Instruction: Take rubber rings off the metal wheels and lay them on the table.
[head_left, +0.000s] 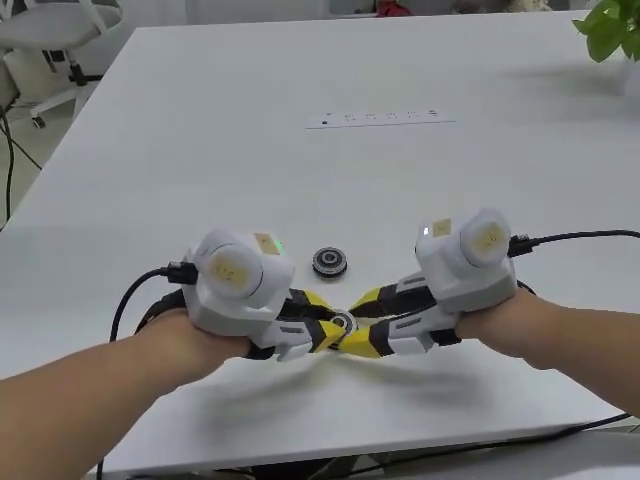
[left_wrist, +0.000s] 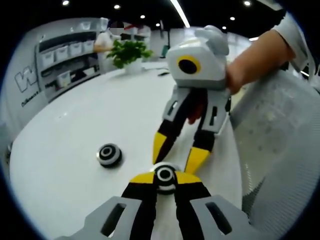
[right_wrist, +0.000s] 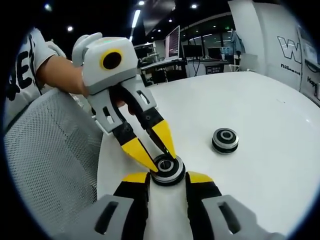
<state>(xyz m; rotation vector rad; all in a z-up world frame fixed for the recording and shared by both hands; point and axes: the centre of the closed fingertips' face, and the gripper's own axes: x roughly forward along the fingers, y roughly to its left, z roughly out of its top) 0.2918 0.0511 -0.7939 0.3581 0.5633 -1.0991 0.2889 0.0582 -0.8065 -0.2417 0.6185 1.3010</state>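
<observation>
- Your left claw (left_wrist: 165, 178) is clamped on a small metal wheel with a black rubber ring (head_left: 342, 322). In the left gripper view, its two yellow tips close on the wheel from either side at the bottom centre of the frame.
- Your right claw (right_wrist: 168, 176) grips the same wheel from the opposite side. In the right gripper view, its yellow tips press against the wheel's left and right edges, low in the middle of the frame.
- In the head view the two claws meet tip to tip at the lower centre, with the held wheel between them. Your hands are at the lower left and lower right.
- The black rubber ring sits on the held wheel, around its silver hub.
- I cannot tell whether the held wheel touches the white worktop (head_left: 200, 150) or hangs just above it.
- A second black-ringed metal wheel (head_left: 330, 262) lies flat on the worktop, just above the claws in the head view. It sits at mid-left in the left gripper view and mid-right in the right gripper view, apart from both claws.
- A flat white power strip (head_left: 380, 118) lies at the upper centre of the head view, well apart from the wheels.
- A green leafy plant (head_left: 610, 28) is in the upper right corner, and a white office chair (head_left: 60, 30) stands beyond the worktop at the upper left.
- A grey mesh chair back (right_wrist: 50, 160) shows at the left of the right gripper view.
</observation>
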